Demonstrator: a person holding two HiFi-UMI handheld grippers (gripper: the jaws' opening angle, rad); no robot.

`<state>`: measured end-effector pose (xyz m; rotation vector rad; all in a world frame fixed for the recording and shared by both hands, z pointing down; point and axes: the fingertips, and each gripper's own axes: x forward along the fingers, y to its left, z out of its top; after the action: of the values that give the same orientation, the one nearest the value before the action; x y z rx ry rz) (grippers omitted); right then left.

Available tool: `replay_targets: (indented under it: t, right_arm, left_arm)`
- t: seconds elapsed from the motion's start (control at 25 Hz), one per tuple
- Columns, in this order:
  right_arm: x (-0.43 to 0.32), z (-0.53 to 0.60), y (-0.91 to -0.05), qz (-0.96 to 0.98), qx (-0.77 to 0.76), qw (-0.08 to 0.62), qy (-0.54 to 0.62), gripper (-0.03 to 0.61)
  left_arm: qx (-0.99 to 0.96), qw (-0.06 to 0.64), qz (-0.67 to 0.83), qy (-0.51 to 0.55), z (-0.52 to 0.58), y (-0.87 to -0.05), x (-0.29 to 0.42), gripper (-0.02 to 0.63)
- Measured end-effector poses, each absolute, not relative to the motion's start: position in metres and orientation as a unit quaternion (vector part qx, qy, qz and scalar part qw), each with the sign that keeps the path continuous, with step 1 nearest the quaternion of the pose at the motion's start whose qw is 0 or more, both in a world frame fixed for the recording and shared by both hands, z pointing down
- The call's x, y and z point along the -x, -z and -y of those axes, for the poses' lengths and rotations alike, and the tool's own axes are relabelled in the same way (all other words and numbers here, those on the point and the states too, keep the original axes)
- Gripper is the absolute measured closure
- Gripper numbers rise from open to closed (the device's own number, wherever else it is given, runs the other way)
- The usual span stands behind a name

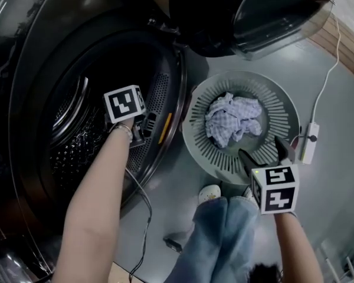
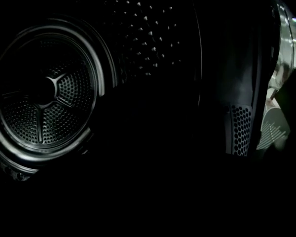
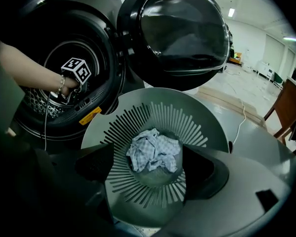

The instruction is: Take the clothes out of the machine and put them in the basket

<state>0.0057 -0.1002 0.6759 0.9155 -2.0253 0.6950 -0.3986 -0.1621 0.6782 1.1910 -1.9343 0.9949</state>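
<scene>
Cloth (image 1: 233,119) crumpled in basket (image 1: 193,135); right tool (image 1: 259,147) above, jaws apart, empty.

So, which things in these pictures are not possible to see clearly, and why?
- Left tool: jaws lost in darkness in the left gripper view; the head view does not show them either.
- Drum floor: black in the left gripper view, so whether anything remains inside cannot be judged.
- Basket near rim: behind the right tool in the right gripper view.
</scene>
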Motion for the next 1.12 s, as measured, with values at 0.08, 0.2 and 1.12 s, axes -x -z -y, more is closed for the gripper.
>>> replay_targets:
  t: [0.08, 0.2, 1.12]
  right_arm:
    - [-0.001, 0.104, -0.678, 0.804, -0.358, 0.392, -0.267, 0.146]
    - [0.004, 0.109, -0.684, 0.806, -0.355, 0.392, -0.266, 0.146]
    - [-0.018, 0.089, -0.589, 0.794, -0.359, 0.398, -0.287, 0.153]
  left_arm:
    - [-0.460, 0.332, 0.713, -0.411, 0.165, -0.686, 0.399, 0.313]
    - [-0.444, 0.290, 0.686, -0.499, 0.165, -0.685, 0.406, 0.518]
    - [-0.536, 0.266, 0.668, -0.442, 0.131, -0.595, 0.292, 0.572]
